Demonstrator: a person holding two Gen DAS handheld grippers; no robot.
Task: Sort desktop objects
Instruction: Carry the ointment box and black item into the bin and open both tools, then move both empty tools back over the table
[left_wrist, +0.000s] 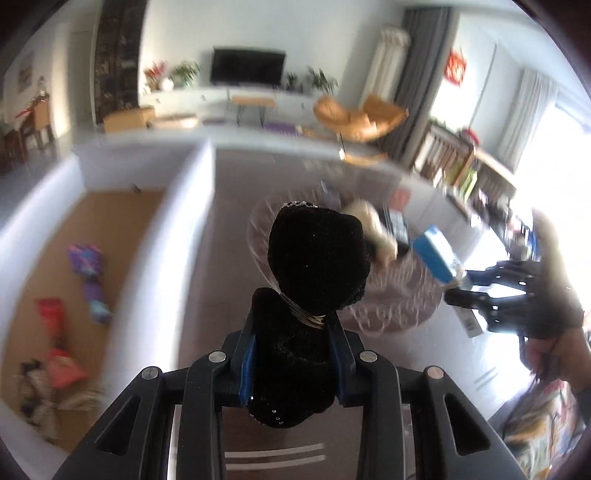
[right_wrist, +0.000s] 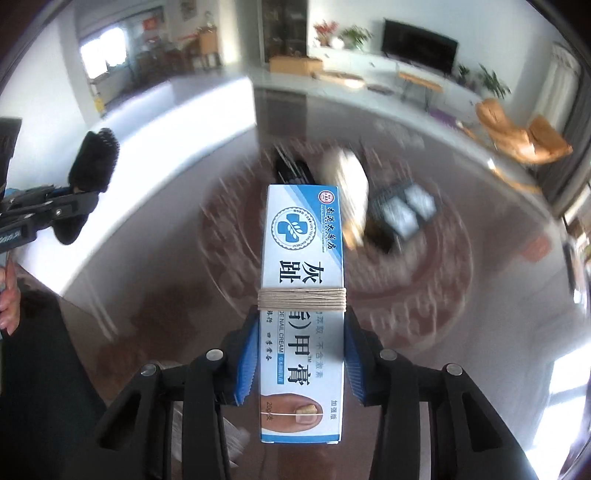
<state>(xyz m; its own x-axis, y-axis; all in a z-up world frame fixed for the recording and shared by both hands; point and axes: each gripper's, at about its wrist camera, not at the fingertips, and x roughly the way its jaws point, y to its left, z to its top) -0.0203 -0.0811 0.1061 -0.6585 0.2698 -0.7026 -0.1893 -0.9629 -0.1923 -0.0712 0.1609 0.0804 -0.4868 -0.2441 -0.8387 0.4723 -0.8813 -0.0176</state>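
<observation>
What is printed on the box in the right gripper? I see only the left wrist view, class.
Observer: The blue and white box carries Chinese characters, "NAIL CREAM" and a toenail picture.
Operator: Anything wrapped around it?
Observer: Beige string is wound round its middle, just above the right gripper.
Operator: How does my left gripper look from there?
Observer: The left gripper grips a black fuzzy object at the frame's left edge.

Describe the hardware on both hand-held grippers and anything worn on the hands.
Both match: the left hand-held gripper and the right hand-held gripper have black plastic linkage arms with silver round pivot pins and blue ribbed pads inside the fingers. The hand on the right one wears a dark fingerless glove. No cables are clearly visible.
</observation>
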